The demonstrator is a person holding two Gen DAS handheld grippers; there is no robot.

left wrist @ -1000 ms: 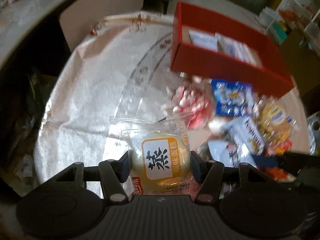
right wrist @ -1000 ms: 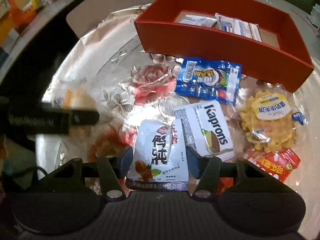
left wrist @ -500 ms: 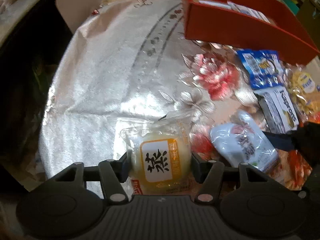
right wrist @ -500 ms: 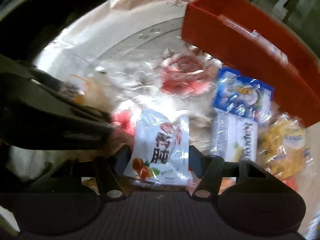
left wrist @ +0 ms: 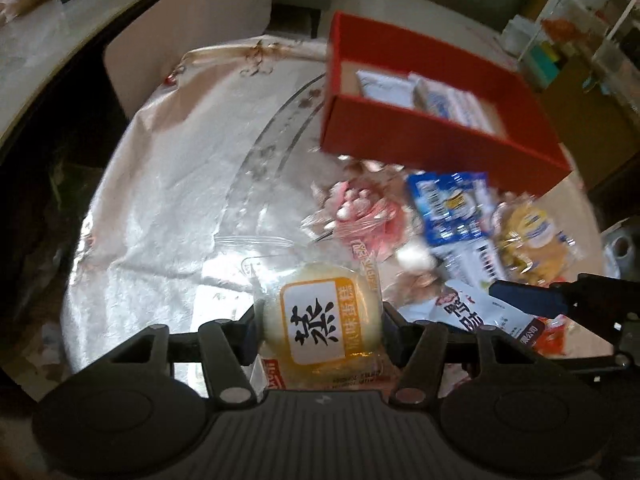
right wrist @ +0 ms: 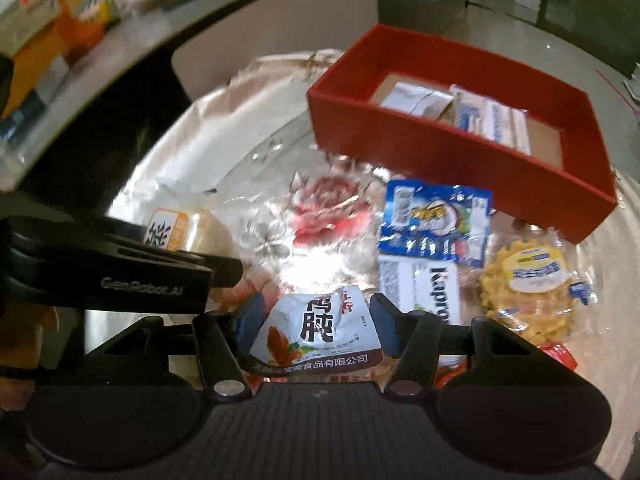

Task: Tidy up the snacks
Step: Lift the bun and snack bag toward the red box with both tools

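Observation:
My left gripper (left wrist: 322, 320) is shut on a round yellow steamed cake (left wrist: 320, 312) in a clear wrapper, held above the table. The jaws of my right gripper (right wrist: 316, 318) are closing on a white pouch (right wrist: 316, 328) with black characters. The pouch is crumpled between the pads and its lower edge hangs free. The left gripper (right wrist: 120, 276) shows as a black arm at the left of the right wrist view. A red box (left wrist: 400, 136) (right wrist: 440, 152) stands at the back right of the table with white packets in it.
On the shiny floral cloth in front of the box lie a blue packet (right wrist: 436, 220), a white Kaprons pack (right wrist: 424, 284), a yellow waffle packet (right wrist: 532, 284) and a red sachet (right wrist: 560, 356). The round table's edge curves along the left.
Both grippers dipped close to the table and came back up. The white pouch lay flat between the right jaws; now it is pinched, crumpled and lifted. The cake stays in the left grip.

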